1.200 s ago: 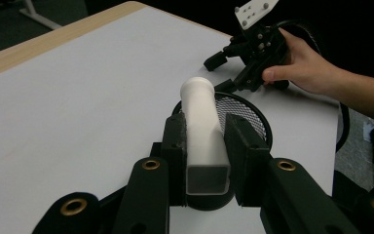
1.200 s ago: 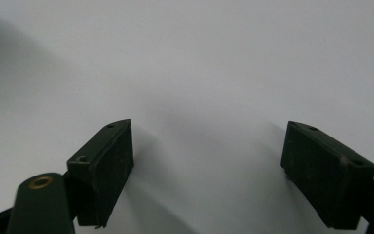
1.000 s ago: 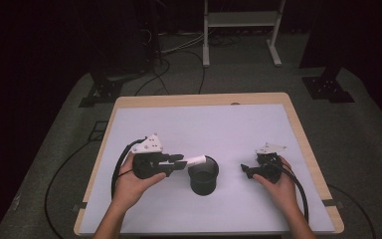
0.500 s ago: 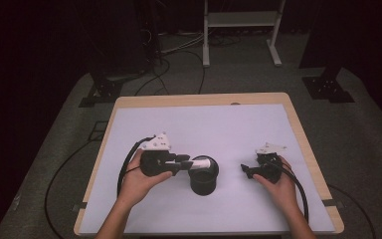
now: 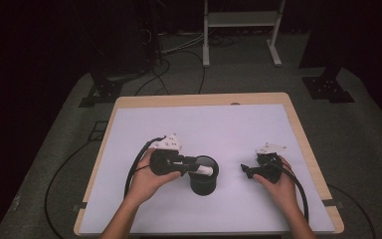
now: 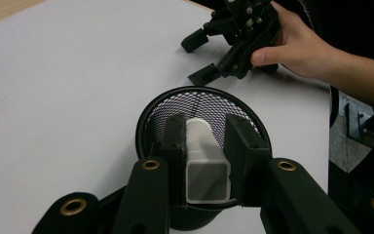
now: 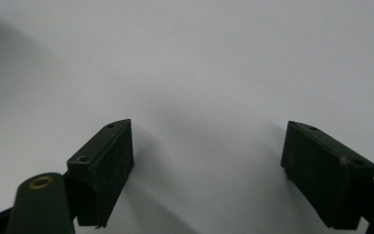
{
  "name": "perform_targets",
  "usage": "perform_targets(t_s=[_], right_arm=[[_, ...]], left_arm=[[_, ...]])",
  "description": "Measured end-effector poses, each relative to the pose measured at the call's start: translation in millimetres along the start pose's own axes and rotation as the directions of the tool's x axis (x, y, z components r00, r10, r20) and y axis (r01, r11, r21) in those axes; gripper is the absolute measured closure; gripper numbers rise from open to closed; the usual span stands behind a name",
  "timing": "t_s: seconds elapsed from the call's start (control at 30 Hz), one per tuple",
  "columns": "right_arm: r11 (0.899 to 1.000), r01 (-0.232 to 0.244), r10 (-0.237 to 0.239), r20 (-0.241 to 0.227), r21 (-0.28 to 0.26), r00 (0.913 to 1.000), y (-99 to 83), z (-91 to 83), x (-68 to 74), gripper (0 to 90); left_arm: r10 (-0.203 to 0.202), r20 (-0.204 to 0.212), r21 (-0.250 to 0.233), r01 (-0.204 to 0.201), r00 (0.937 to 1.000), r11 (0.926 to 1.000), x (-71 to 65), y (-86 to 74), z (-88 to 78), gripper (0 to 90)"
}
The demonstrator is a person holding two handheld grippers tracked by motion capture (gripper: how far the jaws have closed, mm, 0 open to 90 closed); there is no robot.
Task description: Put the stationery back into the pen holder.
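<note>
No brand, label or lettering can be read on anything here. Nearest, the person's two forearms reach up from the near edge of the white tabletop (image 5: 238,124). The left hand (image 5: 146,177) wraps the left claw (image 5: 195,167) from behind and points it toward the right, its jaws clenched on a white rectangular block (image 6: 204,158) held over the mouth of a black mesh cup (image 5: 204,175). In the left gripper view the block's far end reaches in over the cup's (image 6: 202,105) rim, with the mesh wall showing beyond it. The cup stands upright, a little near of the tabletop's middle. To its right, apart from it, the right hand (image 5: 273,181) rests low, its right claw (image 5: 246,170) pointing left toward the cup, jaws spread wide and released over bare white surface. Beyond the tabletop, cables (image 5: 179,50) trail across the grey floor (image 5: 54,134).
</note>
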State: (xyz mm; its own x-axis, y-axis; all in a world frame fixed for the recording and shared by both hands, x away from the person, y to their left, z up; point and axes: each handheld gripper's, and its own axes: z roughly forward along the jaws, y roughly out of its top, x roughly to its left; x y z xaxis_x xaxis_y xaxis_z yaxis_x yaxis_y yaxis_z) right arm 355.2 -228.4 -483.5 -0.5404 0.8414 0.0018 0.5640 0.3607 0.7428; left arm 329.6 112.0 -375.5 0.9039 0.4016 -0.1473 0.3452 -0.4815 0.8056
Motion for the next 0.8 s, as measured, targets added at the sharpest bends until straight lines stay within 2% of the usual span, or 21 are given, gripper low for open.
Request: perform_targets(t_s=[0.17,0.23,0.37,0.6,0.77,0.8], right_arm=[[1.000,0.000,0.000,0.000,0.000,1.0000,0.0,0.0,0.0,18.2],[1.000,0.000,0.000,0.000,0.000,1.0000,0.0,0.0,0.0,18.1],[1.000,0.000,0.000,0.000,0.000,1.0000,0.0,0.0,0.0,18.2],[1.000,0.001,-0.001,0.000,0.000,1.0000,0.0,0.0,0.0,18.2],[1.000,0.000,0.000,0.000,0.000,1.0000,0.0,0.1,-0.1,18.1],[1.000,0.000,0.000,0.000,0.000,1.0000,0.0,0.1,-0.1,18.2]], left_arm=[[0.002,-0.007,0.019,-0.002,1.0000,0.9998,0.5,-0.1,10.9,71.0],[0.003,-0.004,0.031,-0.003,1.0000,0.9995,0.1,0.3,20.0,71.0],[0.010,0.004,0.043,-0.010,0.9999,0.9990,-2.5,0.2,28.2,70.9],[0.011,0.001,0.054,-0.011,0.9999,0.9985,-3.0,-3.1,34.6,70.8],[0.007,0.006,0.047,-0.007,1.0000,0.9988,-2.7,-3.6,34.7,70.2],[-0.001,0.010,0.032,0.001,0.9999,0.9995,-2.6,-3.5,34.3,69.4]])
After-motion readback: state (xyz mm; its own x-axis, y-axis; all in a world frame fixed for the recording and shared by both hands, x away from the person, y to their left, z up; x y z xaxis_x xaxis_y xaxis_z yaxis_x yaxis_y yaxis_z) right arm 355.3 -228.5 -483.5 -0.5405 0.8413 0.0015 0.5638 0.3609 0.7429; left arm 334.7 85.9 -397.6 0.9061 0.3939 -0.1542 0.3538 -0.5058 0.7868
